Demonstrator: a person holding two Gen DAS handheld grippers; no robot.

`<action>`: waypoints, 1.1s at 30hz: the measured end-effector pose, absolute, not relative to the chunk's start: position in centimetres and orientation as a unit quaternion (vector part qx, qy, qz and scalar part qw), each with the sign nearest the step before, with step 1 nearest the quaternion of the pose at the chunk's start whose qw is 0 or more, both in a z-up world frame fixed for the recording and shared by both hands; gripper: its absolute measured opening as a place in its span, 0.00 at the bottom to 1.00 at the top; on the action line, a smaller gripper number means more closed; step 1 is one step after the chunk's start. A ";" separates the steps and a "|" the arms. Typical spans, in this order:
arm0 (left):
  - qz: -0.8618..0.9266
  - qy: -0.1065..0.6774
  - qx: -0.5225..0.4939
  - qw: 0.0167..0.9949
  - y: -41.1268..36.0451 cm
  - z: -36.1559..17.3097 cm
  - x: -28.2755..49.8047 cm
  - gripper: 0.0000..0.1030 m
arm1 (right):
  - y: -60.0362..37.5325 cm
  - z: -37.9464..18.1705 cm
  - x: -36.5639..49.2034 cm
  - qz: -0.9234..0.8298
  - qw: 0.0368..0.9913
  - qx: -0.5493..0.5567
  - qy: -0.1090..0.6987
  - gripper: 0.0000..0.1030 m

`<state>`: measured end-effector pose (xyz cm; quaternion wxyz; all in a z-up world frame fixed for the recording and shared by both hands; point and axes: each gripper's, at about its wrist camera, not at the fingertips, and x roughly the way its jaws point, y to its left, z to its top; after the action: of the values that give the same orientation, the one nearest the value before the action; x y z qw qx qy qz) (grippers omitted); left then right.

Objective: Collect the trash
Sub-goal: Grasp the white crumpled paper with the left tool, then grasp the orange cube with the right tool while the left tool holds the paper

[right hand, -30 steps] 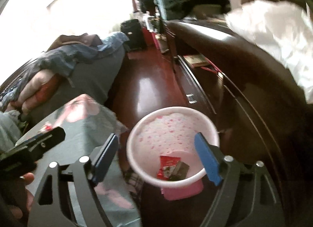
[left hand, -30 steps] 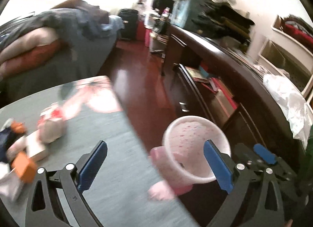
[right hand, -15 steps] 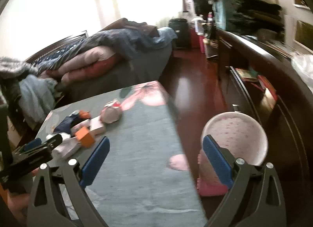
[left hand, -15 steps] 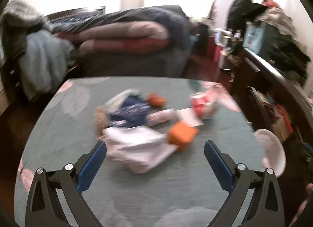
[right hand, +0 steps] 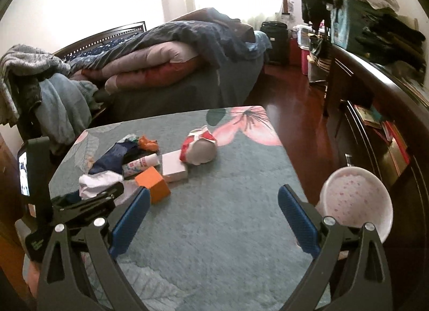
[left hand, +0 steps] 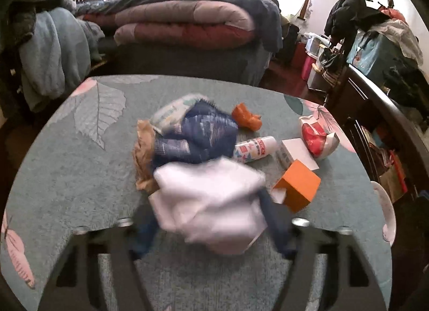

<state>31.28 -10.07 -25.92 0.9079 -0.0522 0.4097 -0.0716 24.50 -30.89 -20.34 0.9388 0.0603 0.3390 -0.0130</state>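
Trash lies in a pile on the teal flowered table [left hand: 67,155]: a crumpled white wrapper [left hand: 211,201], a dark blue bag [left hand: 198,134], an orange box [left hand: 297,185], a small printed bottle [left hand: 254,149], a white box [left hand: 295,154], an orange scrap [left hand: 245,116] and a red-and-white cup [left hand: 317,137]. My left gripper [left hand: 211,233] is around the white wrapper, fingers blurred and partly hidden. My right gripper [right hand: 211,222] is open and empty above the table's near part. The pink speckled bin [right hand: 358,201] stands on the floor right of the table.
A bed [right hand: 171,70] piled with folded quilts lies beyond the table. A dark wooden dresser [right hand: 380,112] with clutter runs along the right wall. Red wood floor [right hand: 292,102] lies between them. Clothes hang on a chair [left hand: 48,51] at the left.
Both grippers swung from the bin toward the table. My left gripper has moved forward onto the trash pile, and the white wrapper now sits between its fingers.
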 end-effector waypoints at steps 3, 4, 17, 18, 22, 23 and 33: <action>-0.087 0.405 -0.058 0.908 -9.5 -25.6 30.5 0.45 | -29.7 -20.5 25.3 -0.002 0.938 0.055 0.343 0.93; -0.092 0.401 -0.062 0.909 -9.2 -25.4 30.1 0.43 | -29.3 -20.6 25.6 0.000 0.937 0.052 0.345 0.93; -0.086 0.341 -0.106 0.930 -3.3 -21.4 26.4 0.43 | -23.1 -25.4 31.6 0.037 0.909 -0.001 0.415 0.77; -0.081 0.339 -0.103 0.932 -3.0 -21.4 26.3 0.43 | -22.7 -25.9 32.2 0.035 0.906 -0.005 0.421 0.77; -0.068 0.335 -0.101 0.934 -1.7 -21.5 26.4 0.43 | -22.1 -26.6 33.1 0.032 0.905 -0.004 0.424 0.76; -0.068 0.335 -0.103 0.934 -1.4 -21.6 26.5 0.43 | -22.0 -26.7 33.3 0.032 0.905 -0.003 0.425 0.73; -0.062 0.340 -0.105 0.933 -1.0 -22.1 26.6 0.43 | -21.3 -26.8 33.3 0.045 0.903 -0.007 0.426 0.44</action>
<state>26.57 -0.96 -22.08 0.9326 -0.1047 0.3400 -0.0615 33.26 -21.26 -26.83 0.9034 -0.0075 0.4265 0.0445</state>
